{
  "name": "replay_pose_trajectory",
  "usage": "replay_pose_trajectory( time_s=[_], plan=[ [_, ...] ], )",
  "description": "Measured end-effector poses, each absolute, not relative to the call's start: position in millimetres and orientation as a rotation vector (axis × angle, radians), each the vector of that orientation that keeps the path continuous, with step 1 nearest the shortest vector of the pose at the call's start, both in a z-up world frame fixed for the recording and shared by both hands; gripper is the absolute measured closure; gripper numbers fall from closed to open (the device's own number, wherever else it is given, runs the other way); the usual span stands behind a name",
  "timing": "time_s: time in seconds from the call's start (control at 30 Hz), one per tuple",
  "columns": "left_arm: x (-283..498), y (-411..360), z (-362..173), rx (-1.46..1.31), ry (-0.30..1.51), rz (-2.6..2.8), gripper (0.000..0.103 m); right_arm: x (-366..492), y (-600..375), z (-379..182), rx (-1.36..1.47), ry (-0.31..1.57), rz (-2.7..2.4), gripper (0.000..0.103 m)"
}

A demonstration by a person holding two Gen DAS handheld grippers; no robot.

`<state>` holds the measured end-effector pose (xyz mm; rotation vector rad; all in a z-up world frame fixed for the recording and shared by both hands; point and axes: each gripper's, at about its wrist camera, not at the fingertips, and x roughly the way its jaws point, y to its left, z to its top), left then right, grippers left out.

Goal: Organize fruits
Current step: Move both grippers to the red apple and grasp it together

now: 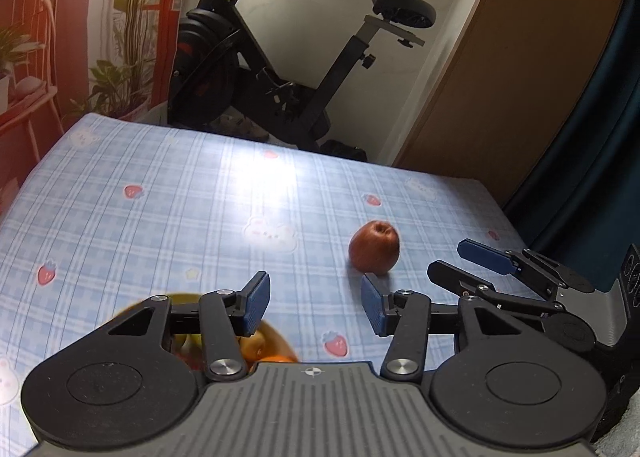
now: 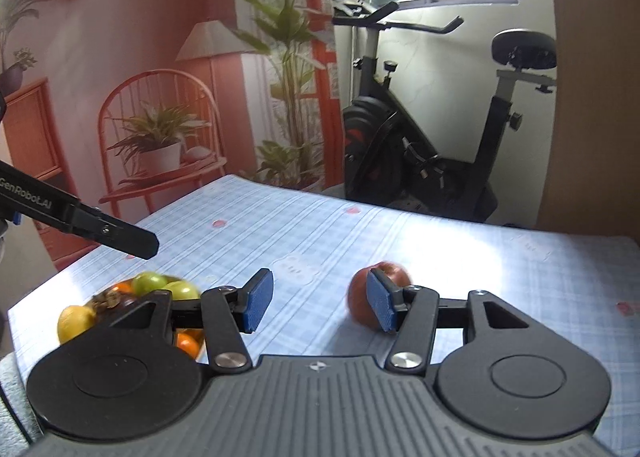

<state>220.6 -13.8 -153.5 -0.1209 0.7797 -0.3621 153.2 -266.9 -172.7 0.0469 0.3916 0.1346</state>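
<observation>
Here, a wide surface under a blue checked cloth printed with strawberries and rabbits, with an exercise bike behind its far edge. Nearer, at the left, a bowl heaped with green fruit, oranges and a lemon; in the left wrist view mostly hidden beneath the left gripper, only a yellow rim and some fruit showing. Alone on the cloth, well apart from the bowl, one red apple, lying with its dimpled end up and tilted. Left gripper: jaws apart, nothing between them, the apple ahead and slightly right of the gap. Right gripper: jaws apart too, empty, the apple behind its right pad and off the centre line, not inside the gap. Likely step in hand: picking up the stray apple for the bowl. To do it well: widen the jaws further than the fruit first, swing right until the apple sits centred between the pads, come down low enough to clasp its widest part, close gently to spare the skin and avoid rolling it away. Better left to the right gripper, being nearer; left kept clear of the bowl's rim.
</observation>
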Motion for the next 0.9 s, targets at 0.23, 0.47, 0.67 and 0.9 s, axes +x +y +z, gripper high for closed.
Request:
replay_pose_trajectory(
  time_s=[0.23,0.47,0.67,0.9],
  plan=[
    [265.3,-69.6,-151.0,-0.075,0.718,-0.408,0.037,183.8,-299.5,-186.6,0.039,0.378,0.108,0.037],
    [312.5,-107.1,-184.7,-0.045,0.821,-0.440,0.037,214.5,-306.4,-225.7,0.053,0.479,0.173,0.036],
    [340.7,-121.1,-216.0,-0.072,0.916,-0.482,0.037,231.9,-302.9,-250.9,0.064,0.526,0.218,0.036],
    [346.4,-127.3,-239.6,-0.044,0.934,-0.521,0.037,243.9,-307.0,-260.6,0.100,0.533,0.230,0.033]
  ],
)
